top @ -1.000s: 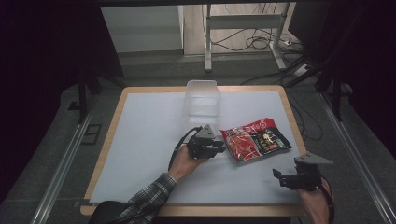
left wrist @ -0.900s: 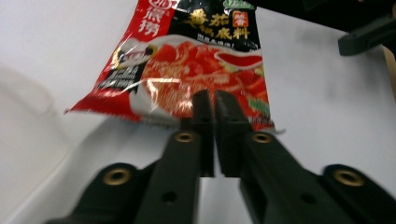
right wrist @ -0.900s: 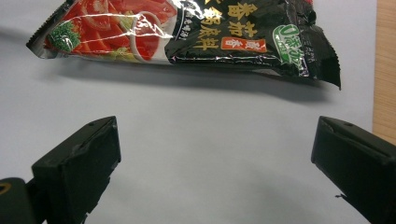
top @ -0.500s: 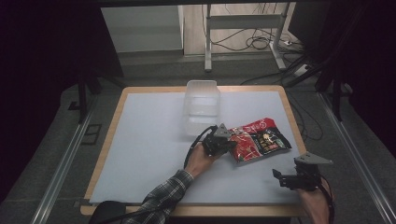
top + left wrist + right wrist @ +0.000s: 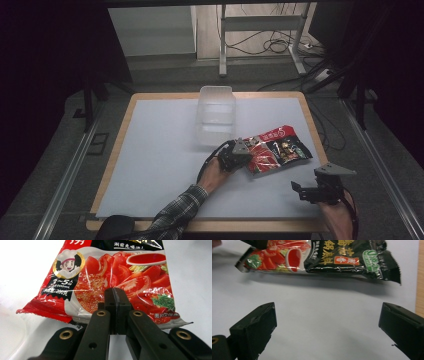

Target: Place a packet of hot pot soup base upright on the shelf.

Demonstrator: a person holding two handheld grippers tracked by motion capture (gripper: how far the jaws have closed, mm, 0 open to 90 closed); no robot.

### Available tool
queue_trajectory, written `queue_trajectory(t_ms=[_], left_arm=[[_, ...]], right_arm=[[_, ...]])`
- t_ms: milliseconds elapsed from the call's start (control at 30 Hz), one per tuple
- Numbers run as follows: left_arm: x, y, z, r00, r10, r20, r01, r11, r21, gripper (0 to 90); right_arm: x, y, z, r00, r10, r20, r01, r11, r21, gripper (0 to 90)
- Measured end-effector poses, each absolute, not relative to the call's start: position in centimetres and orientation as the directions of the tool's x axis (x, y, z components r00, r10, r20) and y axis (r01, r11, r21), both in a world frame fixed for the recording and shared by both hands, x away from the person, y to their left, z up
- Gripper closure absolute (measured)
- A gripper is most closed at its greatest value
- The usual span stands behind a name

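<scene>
**Item: red sauce packet, gripped at its near edge; clear tub waiting**

Setting: a dim room with cables on the floor behind; a table (image 5: 150, 165) with a pale grey top and a light wooden rim.

Packet (image 5: 277, 150): a glossy red and black pouch printed with tomatoes and a cartoon chef, right of centre on the table. In the right gripper view it (image 5: 324, 257) sags from its held end, with a shadow beneath, so it looks partly lifted.

Left gripper (image 5: 115, 293): jaws pressed together on the packet's near edge, pinching the film. In the high view it (image 5: 239, 152) sits at the packet's left end.

Right gripper (image 5: 302, 190): near the table's front right corner, apart from the packet, jaws spread wide with nothing between them (image 5: 324, 332).

Container (image 5: 216, 117): a clear, empty plastic tub at the back of the table, near the left gripper.

Progress, as judged: the grasp is made; the carry and the placing, probably into the tub, are not yet done.

Clearance: bare tabletop lies all around. The tub's near wall is the one edge the packet must rise over. The right rim lies close beyond the packet's far end.
</scene>
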State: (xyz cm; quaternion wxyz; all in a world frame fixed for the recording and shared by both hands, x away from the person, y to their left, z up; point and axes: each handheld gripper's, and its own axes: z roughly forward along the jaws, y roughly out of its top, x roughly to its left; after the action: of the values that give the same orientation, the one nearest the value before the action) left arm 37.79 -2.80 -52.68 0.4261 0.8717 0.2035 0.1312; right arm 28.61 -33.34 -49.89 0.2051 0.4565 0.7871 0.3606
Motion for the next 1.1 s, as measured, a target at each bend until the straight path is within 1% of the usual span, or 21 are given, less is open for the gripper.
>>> queue_trajectory(t_ms=[133,233,333,433,567,667,800,967,1100], left_arm=[[37.6,-2.7,-52.9,0.879,0.473,0.064,0.239,-0.551,0.799,90.0],[37.4,-2.5,-53.1,0.878,0.476,0.056,0.244,-0.543,0.804,90.0],[37.4,-2.3,-53.2,0.878,0.474,0.061,0.238,-0.545,0.804,90.0],[37.3,-2.3,-53.2,0.878,0.473,0.070,0.233,-0.552,0.801,90.0],[37.2,-2.3,-53.2,0.878,0.475,0.068,0.237,-0.552,0.799,90.0],[37.1,-2.2,-53.4,0.876,0.478,0.068,0.234,-0.544,0.806,90.0],[37.1,-2.1,-53.5,0.876,0.477,0.068,0.235,-0.545,0.805,90.0],[37.0,-1.9,-53.6,0.878,0.473,0.071,0.235,-0.557,0.796,90.0],[37.0,-1.9,-53.6,0.877,0.476,0.066,0.240,-0.552,0.799,90.0]], right_arm=[[28.7,-33.1,-49.6,-0.513,0.858,0.033,0.576,0.315,0.755,1.7],[28.8,-32.8,-49.3,-0.523,0.849,0.079,0.578,0.285,0.764,0.4],[28.9,-32.4,-49.1,-0.526,0.846,0.088,0.571,0.274,0.774,0.0],[29.1,-32.0,-48.8,-0.535,0.836,0.125,0.571,0.249,0.782,0.0],[29.5,-31.4,-48.3,-0.534,0.836,0.124,0.555,0.236,0.797,0.0],[30.2,-31.5,-48.0,-0.521,0.845,0.124,0.551,0.222,0.804,0.0],[31.2,-31.7,-47.9,-0.495,0.857,0.142,0.573,0.200,0.795,0.0],[33.6,-31.5,-47.4,-0.476,0.848,0.232,0.593,0.114,0.797,1.5],[34.9,-30.2,-46.5,-0.484,0.841,0.242,0.585,0.105,0.805,1.1]])
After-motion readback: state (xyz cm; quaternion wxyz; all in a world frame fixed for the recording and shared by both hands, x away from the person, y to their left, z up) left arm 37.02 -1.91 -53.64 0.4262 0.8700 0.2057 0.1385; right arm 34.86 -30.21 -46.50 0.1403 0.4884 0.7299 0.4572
